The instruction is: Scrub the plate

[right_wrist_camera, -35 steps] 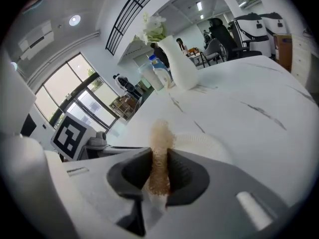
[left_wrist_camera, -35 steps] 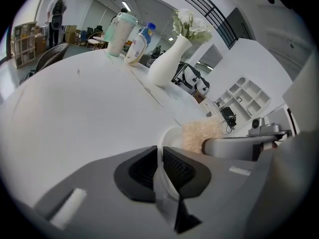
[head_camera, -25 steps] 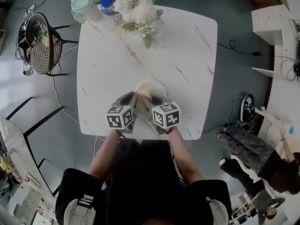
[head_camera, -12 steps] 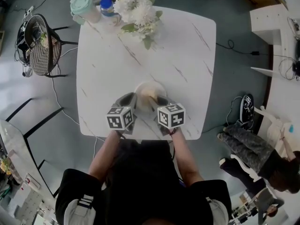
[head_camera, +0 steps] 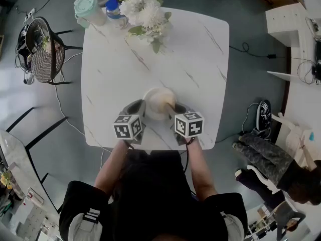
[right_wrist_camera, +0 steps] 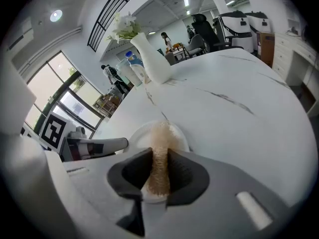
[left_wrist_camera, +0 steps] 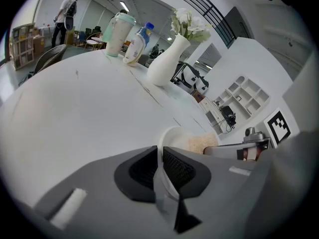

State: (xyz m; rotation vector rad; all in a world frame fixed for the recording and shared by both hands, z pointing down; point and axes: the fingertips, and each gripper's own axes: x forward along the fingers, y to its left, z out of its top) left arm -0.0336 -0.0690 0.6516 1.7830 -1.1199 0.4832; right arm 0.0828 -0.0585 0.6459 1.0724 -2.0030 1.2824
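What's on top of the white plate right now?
A tan scrubbing sponge, clamped in the right gripper, rests on the round white plate. The plate surface under it is hidden.

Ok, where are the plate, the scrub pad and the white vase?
plate (left_wrist_camera: 166, 132): left gripper view, its rim
scrub pad (right_wrist_camera: 160, 144): right gripper view, its fuzzy middle
vase (right_wrist_camera: 155, 66): right gripper view, its body

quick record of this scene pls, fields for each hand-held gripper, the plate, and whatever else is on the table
left hand-held gripper: shut on the near rim of the plate
right hand-held gripper: shut on a tan scrubbing pad, pad against the plate
plate: white, near the front edge of the table
table: white, marble pattern
far end: vase of white flowers, mint-lidded cup, blue-capped bottle
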